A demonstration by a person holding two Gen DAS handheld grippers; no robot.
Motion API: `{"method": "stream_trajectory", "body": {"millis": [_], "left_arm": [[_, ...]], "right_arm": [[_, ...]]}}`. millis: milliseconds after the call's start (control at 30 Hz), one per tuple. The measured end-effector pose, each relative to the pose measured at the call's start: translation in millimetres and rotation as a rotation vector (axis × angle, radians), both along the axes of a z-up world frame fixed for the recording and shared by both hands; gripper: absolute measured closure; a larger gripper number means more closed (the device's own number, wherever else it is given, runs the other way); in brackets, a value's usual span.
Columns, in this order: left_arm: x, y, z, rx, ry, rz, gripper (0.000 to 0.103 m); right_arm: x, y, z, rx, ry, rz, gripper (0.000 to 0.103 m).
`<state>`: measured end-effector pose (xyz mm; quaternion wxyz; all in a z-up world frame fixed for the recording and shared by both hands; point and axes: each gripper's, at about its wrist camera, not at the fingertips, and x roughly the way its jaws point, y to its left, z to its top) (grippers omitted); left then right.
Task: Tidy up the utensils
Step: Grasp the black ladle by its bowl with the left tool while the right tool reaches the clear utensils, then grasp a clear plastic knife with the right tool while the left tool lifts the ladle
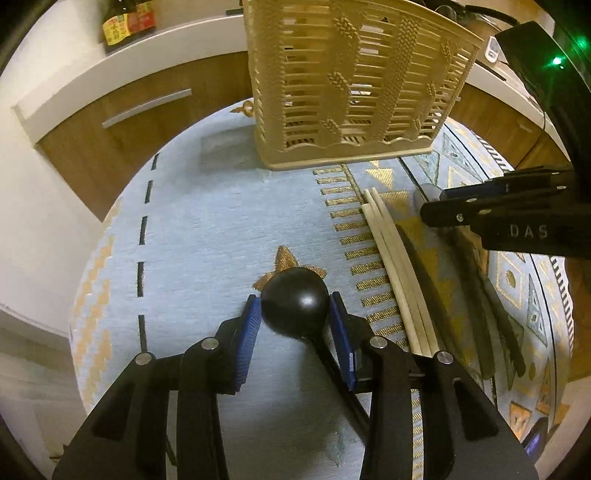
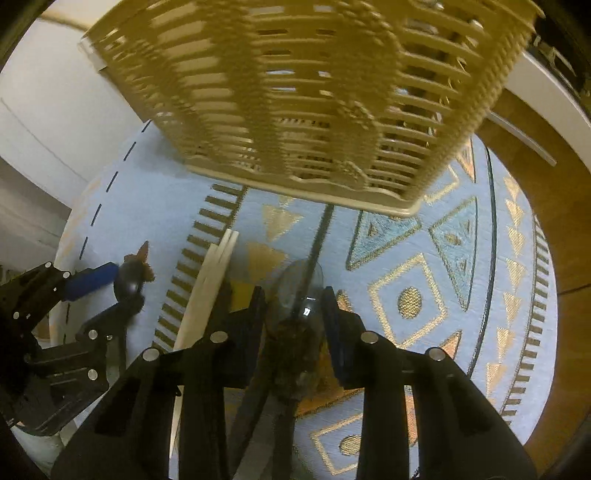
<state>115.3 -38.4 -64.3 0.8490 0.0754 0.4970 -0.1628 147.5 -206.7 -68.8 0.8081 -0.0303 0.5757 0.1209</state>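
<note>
My left gripper [image 1: 295,314] is shut on the bowl of a black spoon [image 1: 295,302], just above the round blue patterned table; it also shows at the left of the right wrist view [image 2: 125,284]. My right gripper [image 2: 293,306] is shut on a spoon with a clear greyish bowl [image 2: 299,291] and a dark wooden handle; in the left wrist view it [image 1: 428,206] comes in from the right. A beige slatted utensil basket [image 1: 351,74] stands at the far side of the table, close ahead of the right gripper [image 2: 314,92]. Cream chopsticks [image 1: 395,269] lie between the grippers.
Dark flat utensils [image 1: 476,295] lie right of the chopsticks. The table's cloth [image 2: 424,302] has gold triangles and squares. Wooden cabinets [image 1: 122,129] under a white counter with sauce bottles [image 1: 125,22] stand behind the table.
</note>
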Motion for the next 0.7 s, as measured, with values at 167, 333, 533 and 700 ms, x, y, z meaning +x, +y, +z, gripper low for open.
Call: {"method": "stream_trajectory", "body": {"millis": [167, 333, 533, 700], "left_arm": [[1, -14, -5, 0.052, 0.009, -0.031, 0.058], [5, -18, -3, 0.085, 0.019, -0.04, 0.055], [8, -15, -2, 0.047, 0.018, -0.045, 0.066], [1, -16, -3, 0.043, -0.033, -0.026, 0.067]], "right_arm": [[8, -3, 1, -0.022, 0.028, -0.003, 0.074], [16, 9, -1, -0.06, 0.03, 0.005, 0.074], [12, 14, -2, -0.071, -0.005, 0.02, 0.076], [-2, 9, -1, -0.002, -0.017, 0.031, 0.097]]}}
